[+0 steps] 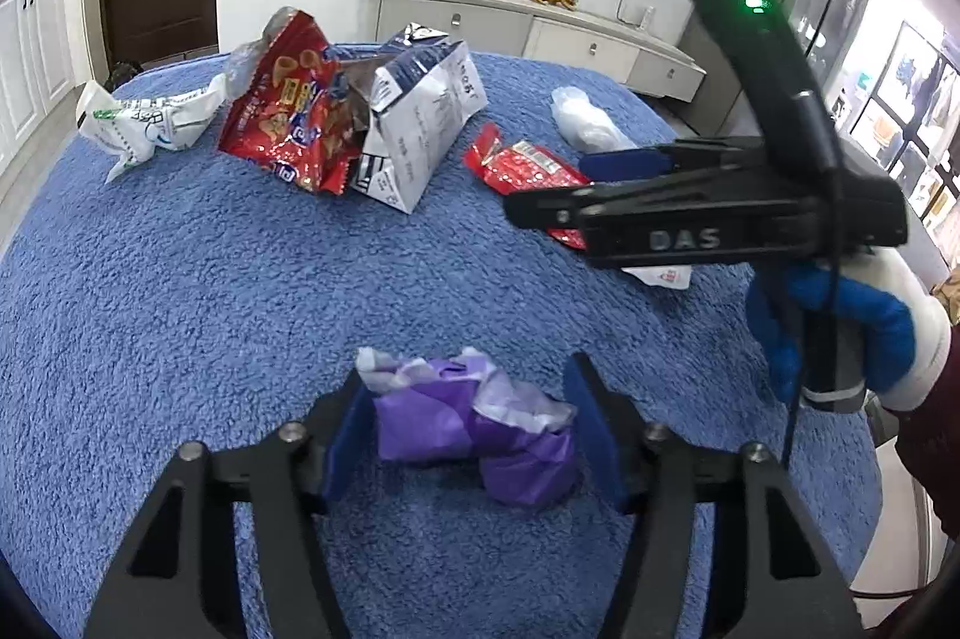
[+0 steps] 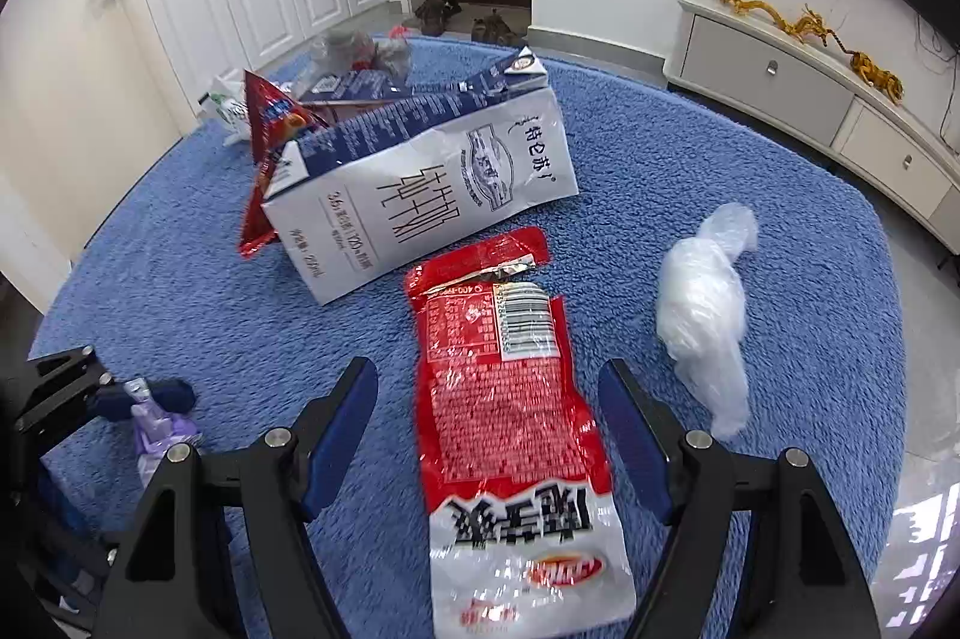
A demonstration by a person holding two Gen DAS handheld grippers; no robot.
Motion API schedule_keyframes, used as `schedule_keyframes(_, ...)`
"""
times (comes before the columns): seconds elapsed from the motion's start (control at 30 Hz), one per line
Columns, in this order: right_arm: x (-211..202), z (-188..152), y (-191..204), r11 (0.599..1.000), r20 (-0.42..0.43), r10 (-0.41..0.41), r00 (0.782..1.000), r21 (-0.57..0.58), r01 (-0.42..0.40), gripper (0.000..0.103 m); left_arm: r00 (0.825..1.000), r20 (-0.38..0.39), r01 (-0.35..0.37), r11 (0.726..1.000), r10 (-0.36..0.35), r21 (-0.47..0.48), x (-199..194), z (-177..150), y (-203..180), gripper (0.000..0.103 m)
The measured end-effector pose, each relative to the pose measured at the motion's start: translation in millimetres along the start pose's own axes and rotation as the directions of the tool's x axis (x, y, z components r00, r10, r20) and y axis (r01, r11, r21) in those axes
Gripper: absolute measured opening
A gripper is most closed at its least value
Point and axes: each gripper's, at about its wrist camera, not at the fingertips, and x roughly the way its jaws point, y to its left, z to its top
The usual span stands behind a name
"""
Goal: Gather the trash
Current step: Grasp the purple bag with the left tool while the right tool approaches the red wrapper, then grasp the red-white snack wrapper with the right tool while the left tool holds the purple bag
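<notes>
- Trash lies scattered on my blue fleecy cloth [image 1: 180,279].
- Left tongs [image 1: 474,435] straddle the crumpled purple paper wad [image 1: 474,429], narrowing but, as far as I can tell, not yet pinching; soft paper may squeeze out.
- Right tongs [image 2: 489,429] stand wide around the flat red-and-white foil pouch [image 2: 510,399] (slick; pads could skate over it).
- Count: one purple wad, one pouch, one torn white-and-navy milk carton [image 2: 432,195], one red snack bag [image 1: 288,111], one clear plastic film wad [image 2: 702,315], one white-and-green wrapper [image 1: 138,123].

A purple crumpled wrapper [image 1: 474,429] lies on the fuzzy blue worktop [image 1: 180,309]; the snack pouch [image 2: 510,399] is red and white, the milk carton [image 2: 432,195] navy and white.
</notes>
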Motion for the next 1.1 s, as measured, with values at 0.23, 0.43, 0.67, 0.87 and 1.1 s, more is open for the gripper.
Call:
schedule_keyframes(0.23, -6, -8, 0, 1.000, 0.021, 0.002, 1.000, -0.017, -0.001, 0.044, 1.000, 0.005, 0.009, 1.000, -0.009, 0.019, 1, 1, -3, 0.051)
schedule_keyframes(0.43, -12, -8, -1, 0.999, 0.025, 0.033, 0.999, -0.009, -0.033, 0.024, 1.000, 0.018, 0.001, 1.000, -0.002, 0.026, -8, -6, -5, 0.049)
schedule_keyframes(0.67, -36, -16, -2, 0.998, 0.060, 0.059, 0.996, 0.026, -0.061, 0.016, 0.999, 0.050, -0.011, 1.000, 0.011, 0.005, -30, -13, -4, 0.049)
schedule_keyframes(0.87, -77, -24, -9, 0.996, 0.127, 0.061, 0.990, 0.060, -0.069, 0.013, 0.996, 0.083, -0.018, 1.000, 0.019, -0.013, -49, -13, -3, 0.048)
schedule_keyframes(1.1, -126, -40, -24, 0.995, 0.183, 0.013, 0.983, 0.099, -0.032, 0.013, 0.992, 0.123, -0.010, 1.000, 0.010, 0.005, -70, -3, -21, 0.048)
